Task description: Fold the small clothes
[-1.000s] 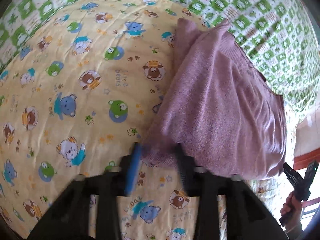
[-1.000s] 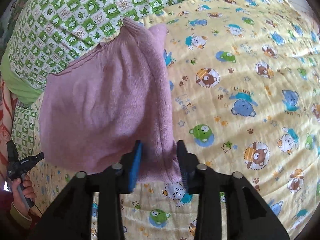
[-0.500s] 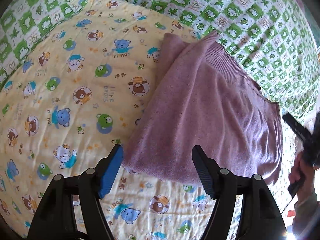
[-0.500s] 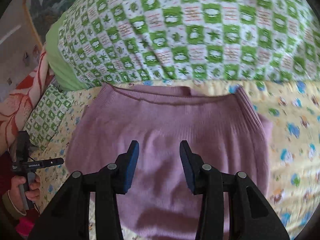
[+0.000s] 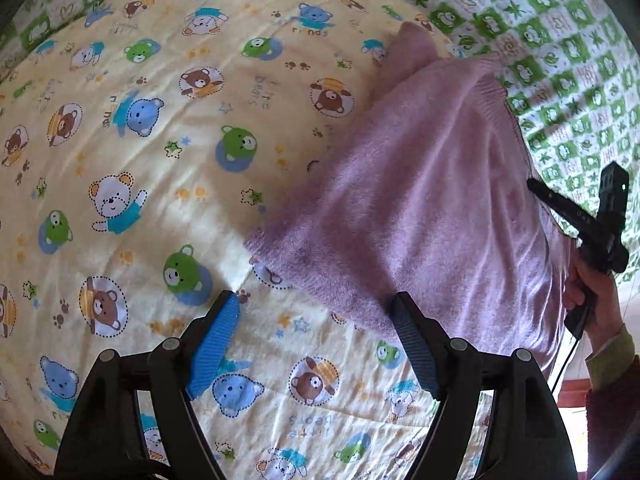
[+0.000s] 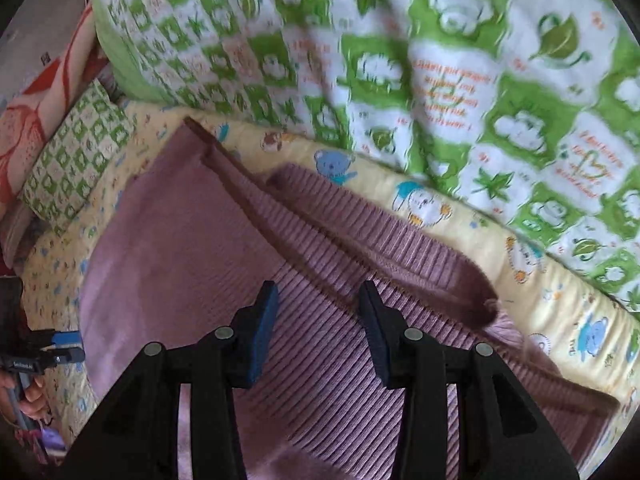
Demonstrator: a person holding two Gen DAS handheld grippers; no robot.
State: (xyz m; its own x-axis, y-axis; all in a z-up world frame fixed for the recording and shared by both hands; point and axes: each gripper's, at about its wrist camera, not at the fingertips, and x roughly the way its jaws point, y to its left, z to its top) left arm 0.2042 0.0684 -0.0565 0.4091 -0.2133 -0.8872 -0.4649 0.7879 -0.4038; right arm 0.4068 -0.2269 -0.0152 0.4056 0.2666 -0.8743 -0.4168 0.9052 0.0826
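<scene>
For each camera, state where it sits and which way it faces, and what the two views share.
Left wrist: sits on the left gripper, looking steeply down at the yellow bear-print sheet and the purple knit garment's corner; its own jaws stand wide, having just been opening, nothing between them. The right hand shows at the edge.
Right wrist: sits on the right gripper, looking down over the garment's ribbed band toward the green checked quilt; jaws apart, gripping nothing.
Shared: garment, sheet, quilt.
</scene>
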